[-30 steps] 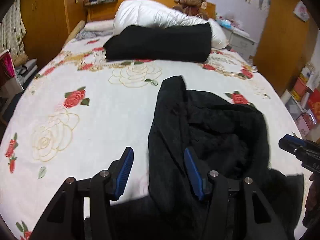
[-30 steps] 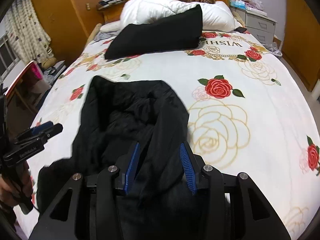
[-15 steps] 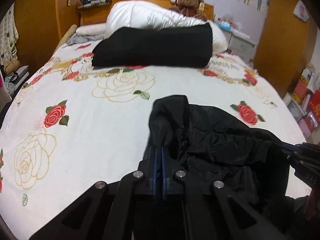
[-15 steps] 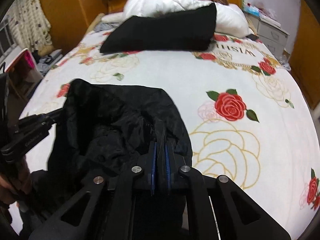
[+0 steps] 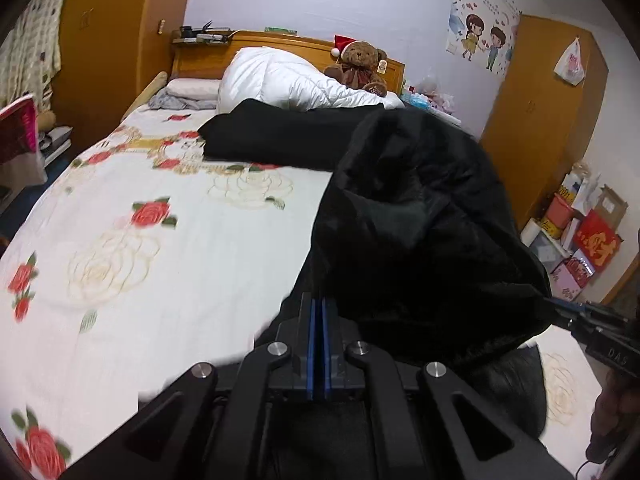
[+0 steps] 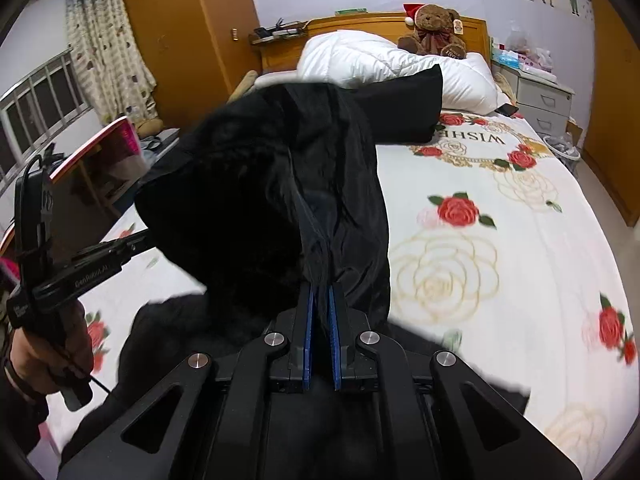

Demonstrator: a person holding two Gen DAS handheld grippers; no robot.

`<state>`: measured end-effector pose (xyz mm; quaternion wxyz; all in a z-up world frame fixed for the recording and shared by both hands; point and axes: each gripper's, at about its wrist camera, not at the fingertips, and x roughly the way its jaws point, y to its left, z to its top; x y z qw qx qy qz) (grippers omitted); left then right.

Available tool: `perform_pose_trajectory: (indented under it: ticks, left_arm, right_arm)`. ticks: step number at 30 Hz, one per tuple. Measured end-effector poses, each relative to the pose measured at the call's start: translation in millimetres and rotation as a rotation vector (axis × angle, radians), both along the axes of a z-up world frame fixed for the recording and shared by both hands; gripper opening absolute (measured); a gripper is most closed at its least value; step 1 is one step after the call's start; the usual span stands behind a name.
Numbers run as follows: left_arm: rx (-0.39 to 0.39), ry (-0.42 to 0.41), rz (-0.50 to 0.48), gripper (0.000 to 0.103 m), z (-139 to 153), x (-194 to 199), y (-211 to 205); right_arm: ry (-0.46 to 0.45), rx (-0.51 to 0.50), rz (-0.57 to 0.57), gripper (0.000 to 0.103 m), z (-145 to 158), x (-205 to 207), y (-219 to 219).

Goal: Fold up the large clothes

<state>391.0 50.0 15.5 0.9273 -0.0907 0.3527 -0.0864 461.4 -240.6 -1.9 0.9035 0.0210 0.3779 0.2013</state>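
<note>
I have the black coat (image 5: 420,240) lifted off the bed (image 5: 160,272), pinched between both tools. My left tool (image 5: 319,320) is closed almost flat on an edge of the fabric, and my right tool (image 6: 319,312) is closed on a thicker bunch, so a sliver of gap shows between its blue pads. The coat hangs slack between them, its lower part trailing toward the near edge of the bed.

The risks, as I judge them: the lining looks slick, and my left tool seems to bite only a thin edge, so a sharp shake could pull it free and drop that side. I cannot tell which part of the coat either tool has, so spreading it may give a twisted, lopsided sheet. Swung too far forward, the coat could land on the other black garment (image 5: 280,140) lying across the bed, near the white duvet (image 5: 280,80).
</note>
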Motion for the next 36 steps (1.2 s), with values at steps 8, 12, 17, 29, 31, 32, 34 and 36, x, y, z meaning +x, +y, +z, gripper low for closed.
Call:
perform_pose_trajectory:
  ticks: [8, 12, 17, 29, 31, 32, 34, 36]
  left_arm:
    - [-0.082, 0.136, 0.056, 0.003, -41.4, -86.2, 15.7]
    - [-0.092, 0.216, 0.089, 0.004, -61.0, -108.1, 22.7]
    - [-0.09, 0.238, 0.1, 0.015, -64.1, -132.3, 31.6]
    - [-0.274, 0.173, 0.079, 0.062, -34.3, -127.9, 22.6]
    - [-0.287, 0.204, 0.09, 0.062, -44.4, -117.2, 16.5]
    - [-0.3, 0.234, 0.102, 0.062, -52.1, -110.9, 15.1]
    - [-0.341, 0.266, 0.112, 0.062, -63.2, -106.4, 12.8]
    - [-0.355, 0.292, 0.127, 0.062, -73.5, -104.1, 12.0]
  right_arm:
    - [0.141, 0.025, -0.014, 0.007, -46.9, -72.4, -8.6]
    - [0.232, 0.034, -0.018, 0.007, -71.0, -84.5, -14.6]
    - [0.291, 0.063, -0.035, 0.014, -78.3, -98.9, -28.7]
    - [0.36, 0.499, -0.146, 0.065, -56.7, -64.5, -64.8]
    - [0.374, 0.513, -0.149, 0.065, -60.7, -47.8, -56.0]
    - [0.381, 0.513, -0.153, 0.065, -63.1, -46.4, -50.4]
    - [0.406, 0.531, -0.156, 0.065, -71.7, -36.3, -43.5]
    - [0.437, 0.522, -0.165, 0.031, -81.2, -31.3, -38.3]
